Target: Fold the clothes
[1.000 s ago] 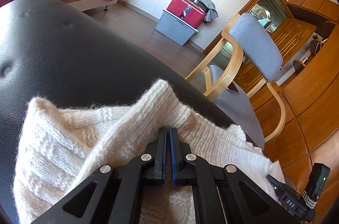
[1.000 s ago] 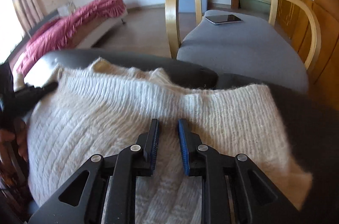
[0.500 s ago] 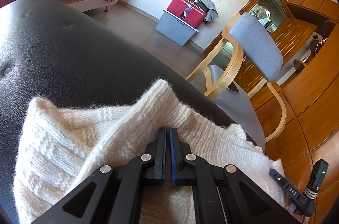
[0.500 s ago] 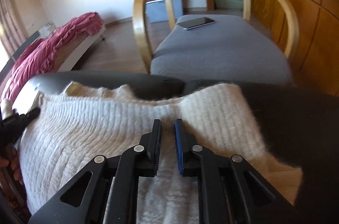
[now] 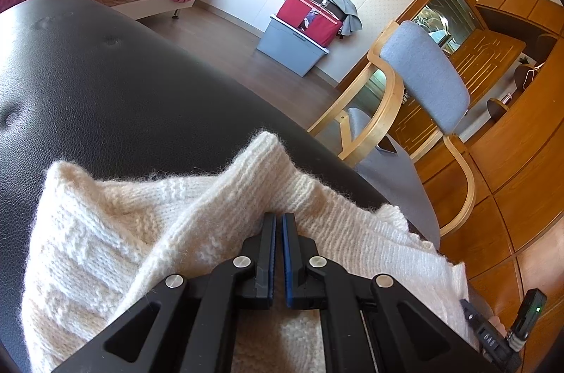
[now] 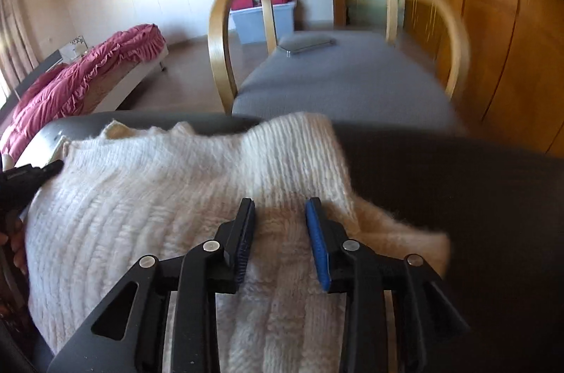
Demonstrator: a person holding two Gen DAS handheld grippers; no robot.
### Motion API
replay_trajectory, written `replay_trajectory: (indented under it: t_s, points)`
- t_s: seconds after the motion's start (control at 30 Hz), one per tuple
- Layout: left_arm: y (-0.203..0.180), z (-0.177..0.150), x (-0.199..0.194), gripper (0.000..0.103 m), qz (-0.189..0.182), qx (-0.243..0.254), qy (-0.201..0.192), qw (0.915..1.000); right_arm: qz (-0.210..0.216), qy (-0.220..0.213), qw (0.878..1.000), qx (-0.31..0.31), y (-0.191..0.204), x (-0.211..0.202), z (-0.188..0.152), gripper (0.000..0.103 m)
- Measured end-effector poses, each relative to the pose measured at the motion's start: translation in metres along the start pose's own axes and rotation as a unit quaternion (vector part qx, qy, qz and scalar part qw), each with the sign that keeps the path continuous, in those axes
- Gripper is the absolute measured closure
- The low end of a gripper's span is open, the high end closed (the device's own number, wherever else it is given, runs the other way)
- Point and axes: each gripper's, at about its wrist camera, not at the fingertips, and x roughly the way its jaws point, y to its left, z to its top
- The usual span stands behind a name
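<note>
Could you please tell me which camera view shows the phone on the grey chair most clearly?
The right wrist view: the phone lies in full sight, flat on the grey chair's seat, slightly blurred. In the left wrist view only a dark corner of it peeks out behind the wooden armrest.

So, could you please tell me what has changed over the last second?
The right tool closed to a narrow gap over the white sweater, then its jaws have just been opening; they now stand apart above the knit, gripping nothing. Its view swung towards the grey chair. The left tool stayed shut, unmoved.
</note>
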Motion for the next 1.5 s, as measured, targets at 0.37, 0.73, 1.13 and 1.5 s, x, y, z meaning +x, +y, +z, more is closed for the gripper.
replay_trajectory:
  t_s: [0.37, 0.73, 1.13, 1.5]
  points:
    - [-0.003, -0.001, 0.001, 0.099, 0.001, 0.001, -0.001, 1.0, -0.052, -0.016, 0.999, 0.007, -0.002, -0.01, 0.0, 0.07]
    - [-0.017, -0.002, -0.002, 0.093, 0.028, 0.037, -0.007, 0.9989, 0.007, -0.008, 0.999, -0.033, 0.036, 0.003, -0.006, 0.064]
    - [-0.088, -0.051, -0.016, 0.082, 0.004, 0.205, -0.012, 0.9787, 0.007, -0.013, 1.0, -0.024, 0.037, 0.009, -0.003, 0.058]
    - [-0.079, -0.044, 0.001, 0.081, -0.011, 0.173, 0.023, 0.9845, 0.094, -0.045, 0.978, -0.181, 0.132, -0.018, -0.037, 0.069]
